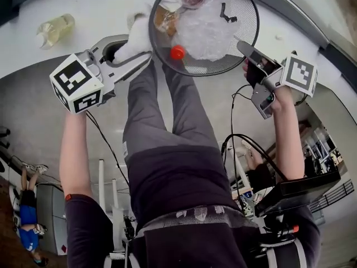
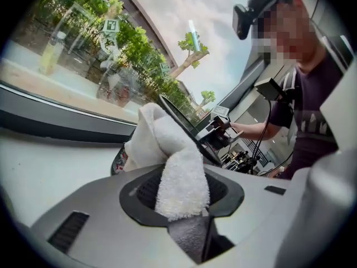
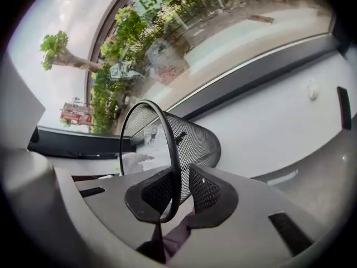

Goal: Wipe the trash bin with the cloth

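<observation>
Your left gripper point(image 1: 129, 53) was clamped on the white cloth point(image 1: 136, 37), which touched the left rim of the black mesh trash bin point(image 1: 245, 15). Your right gripper point(image 1: 246, 50) pinched the bin's right rim between its jaws. The bin was tipped toward you on the white ledge point(image 1: 100, 10), holding crumpled plastic point(image 1: 203, 32) and a red ball point(image 1: 177, 52).
</observation>
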